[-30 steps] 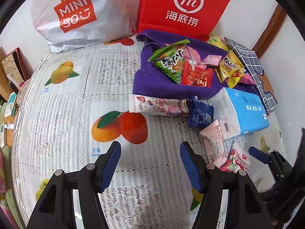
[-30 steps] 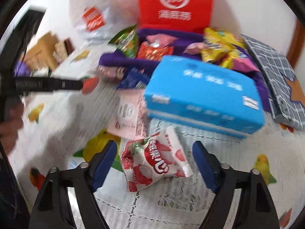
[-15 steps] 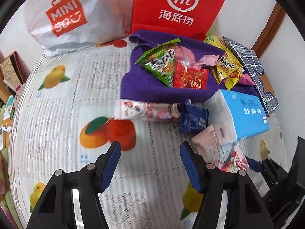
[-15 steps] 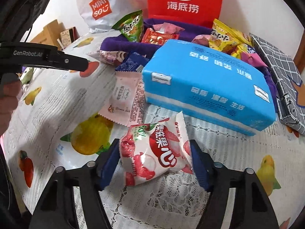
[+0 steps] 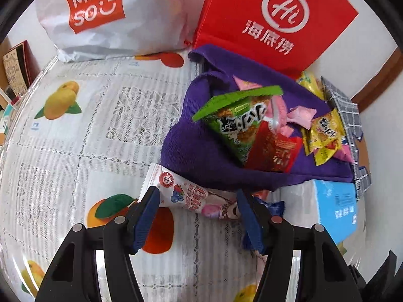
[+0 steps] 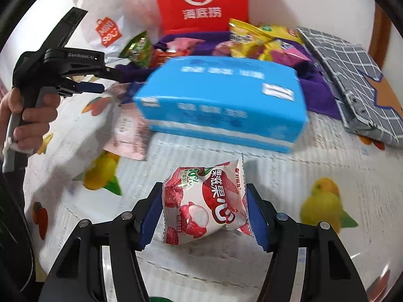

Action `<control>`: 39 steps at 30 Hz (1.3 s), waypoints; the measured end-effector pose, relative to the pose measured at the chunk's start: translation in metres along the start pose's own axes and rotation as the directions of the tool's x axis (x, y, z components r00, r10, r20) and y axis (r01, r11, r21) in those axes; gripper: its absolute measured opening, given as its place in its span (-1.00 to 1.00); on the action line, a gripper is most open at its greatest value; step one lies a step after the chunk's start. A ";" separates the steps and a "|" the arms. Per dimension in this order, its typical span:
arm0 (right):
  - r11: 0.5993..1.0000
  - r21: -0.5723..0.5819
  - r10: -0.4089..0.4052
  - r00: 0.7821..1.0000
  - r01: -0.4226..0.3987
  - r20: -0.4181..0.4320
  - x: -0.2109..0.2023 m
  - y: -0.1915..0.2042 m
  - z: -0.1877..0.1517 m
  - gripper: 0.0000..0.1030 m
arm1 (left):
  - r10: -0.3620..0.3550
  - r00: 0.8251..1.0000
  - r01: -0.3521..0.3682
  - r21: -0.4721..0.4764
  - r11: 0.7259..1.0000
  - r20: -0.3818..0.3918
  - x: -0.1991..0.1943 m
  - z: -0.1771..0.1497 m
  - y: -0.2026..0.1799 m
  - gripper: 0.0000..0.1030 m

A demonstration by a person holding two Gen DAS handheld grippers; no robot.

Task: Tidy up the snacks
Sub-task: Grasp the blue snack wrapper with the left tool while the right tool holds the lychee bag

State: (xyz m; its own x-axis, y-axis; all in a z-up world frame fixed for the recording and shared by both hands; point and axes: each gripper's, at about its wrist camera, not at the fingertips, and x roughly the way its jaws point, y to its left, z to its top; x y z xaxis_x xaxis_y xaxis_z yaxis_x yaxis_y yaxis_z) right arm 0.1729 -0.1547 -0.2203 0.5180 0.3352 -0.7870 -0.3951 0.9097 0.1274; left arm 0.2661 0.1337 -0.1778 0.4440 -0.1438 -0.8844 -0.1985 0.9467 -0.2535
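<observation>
On the fruit-print tablecloth [image 5: 75,151] lies a long pink-and-white wafer packet [image 5: 176,188], crosswise at the tips of my left gripper [image 5: 197,193], which stands open around it without pressing. Beyond it a purple cloth [image 5: 191,151] holds a green packet [image 5: 239,120], a red packet [image 5: 277,151] and yellow packets [image 5: 325,130]. My right gripper [image 6: 204,193] is closing, and its blue pads press both sides of a red-and-white lychee snack packet [image 6: 206,203].
A blue tissue box [image 6: 221,100] lies just past the lychee packet, with a pale pink packet [image 6: 128,136] to its left. A grey checked pouch [image 6: 352,75] sits at the right. A red bag [image 5: 274,20] and a white shopping bag [image 5: 100,12] stand at the back.
My left gripper has moved forward to the long wafer packet, which now lies at its tips. My right jaws have narrowed onto the lychee packet.
</observation>
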 end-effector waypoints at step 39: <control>0.999 0.044 0.001 1.000 -0.002 0.028 -0.004 -0.016 -0.004 0.22 | -0.025 0.998 0.022 -0.044 0.999 -0.059 0.023 -0.014 -0.034 -0.64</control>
State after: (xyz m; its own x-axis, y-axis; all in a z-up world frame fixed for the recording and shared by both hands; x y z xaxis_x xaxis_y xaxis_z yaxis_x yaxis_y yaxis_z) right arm 0.1738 -0.1715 -0.2213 0.5384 0.3428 -0.7698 -0.3623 0.9189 0.1558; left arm 0.2707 0.0943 -0.1950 0.3968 -0.1840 -0.8993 -0.2266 0.9298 -0.2902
